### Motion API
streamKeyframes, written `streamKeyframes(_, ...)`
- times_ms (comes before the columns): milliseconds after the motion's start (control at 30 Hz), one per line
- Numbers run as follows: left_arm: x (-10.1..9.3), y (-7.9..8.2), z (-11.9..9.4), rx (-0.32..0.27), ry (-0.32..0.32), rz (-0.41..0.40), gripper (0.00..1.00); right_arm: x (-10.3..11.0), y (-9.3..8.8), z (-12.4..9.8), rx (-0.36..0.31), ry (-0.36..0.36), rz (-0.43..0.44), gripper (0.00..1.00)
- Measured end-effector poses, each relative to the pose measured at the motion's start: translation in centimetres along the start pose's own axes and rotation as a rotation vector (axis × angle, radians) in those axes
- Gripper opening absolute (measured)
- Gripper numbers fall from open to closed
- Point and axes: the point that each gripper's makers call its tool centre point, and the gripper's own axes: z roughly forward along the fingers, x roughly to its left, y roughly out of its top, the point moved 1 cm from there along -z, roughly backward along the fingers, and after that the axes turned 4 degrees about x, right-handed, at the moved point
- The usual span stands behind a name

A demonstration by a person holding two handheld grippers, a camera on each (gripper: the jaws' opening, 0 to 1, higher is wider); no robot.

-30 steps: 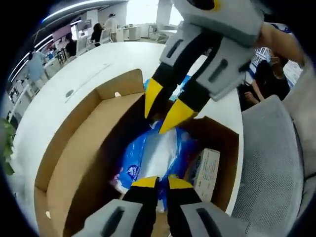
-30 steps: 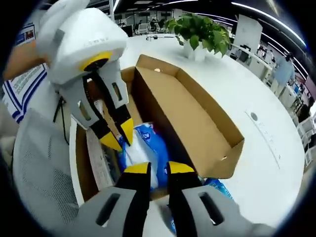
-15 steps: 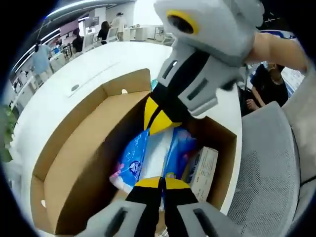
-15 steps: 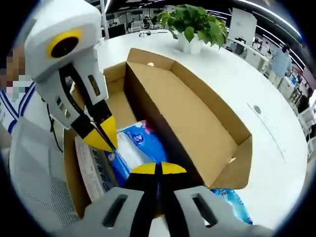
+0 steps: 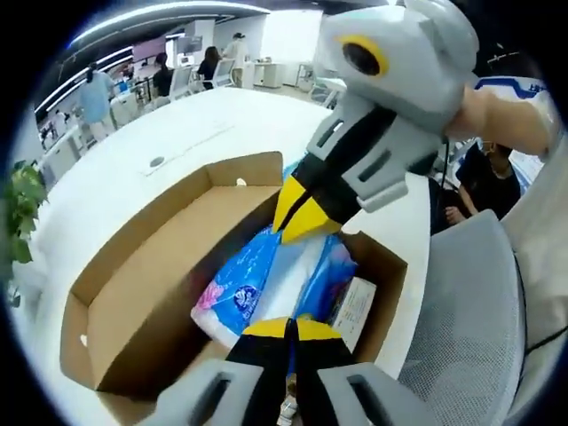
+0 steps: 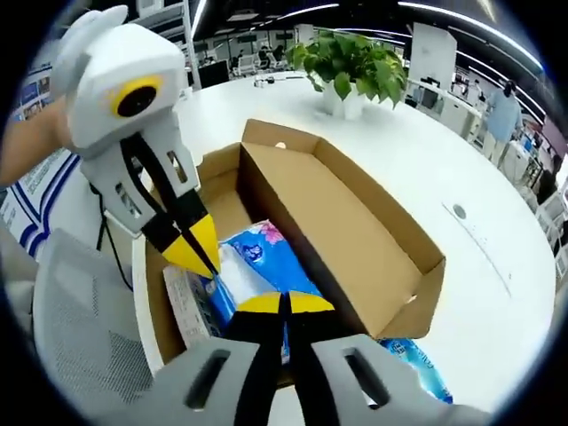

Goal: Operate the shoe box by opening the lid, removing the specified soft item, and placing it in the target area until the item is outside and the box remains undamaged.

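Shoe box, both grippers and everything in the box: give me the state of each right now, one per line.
Shoe box: open, lid swung back, no visible damage.
Blue tissue pack: lifted partly above the box rim, pinched at both ends.
Left gripper: shut on the tissue pack.
Right gripper: shut on the tissue pack.
Small white carton: inside the box, beside the pack.
Second blue pack: lying outside the box, on the table.
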Motion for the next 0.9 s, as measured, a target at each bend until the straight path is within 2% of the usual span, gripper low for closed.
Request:
streamKeyframes(300,-0.8,1.3,-3.1,-0.044,0.032,0.018,0.00,1.0,2.2,-2.7,-0.063,0.005,-0.034,0.00)
streamKeyframes(533,-2.0,3.0,-5.3,-0.070,0.036,0.054,0.00,1.4,3.4,-5.4,-0.106,0.014,-0.055,0.00)
streamKeyframes(733,-3.5,4.6,-5.9,-0.072,0.025,0.088,0.00,1.3,3.3,-7.3,-0.122,0.009,-0.071,0.00)
streamKeyframes(900,-4.3,5.9,-5.6,-0.074,0.010,0.112,0.00,0.9,2.3,-8.6,-0.112,0.004,-0.085,0.00)
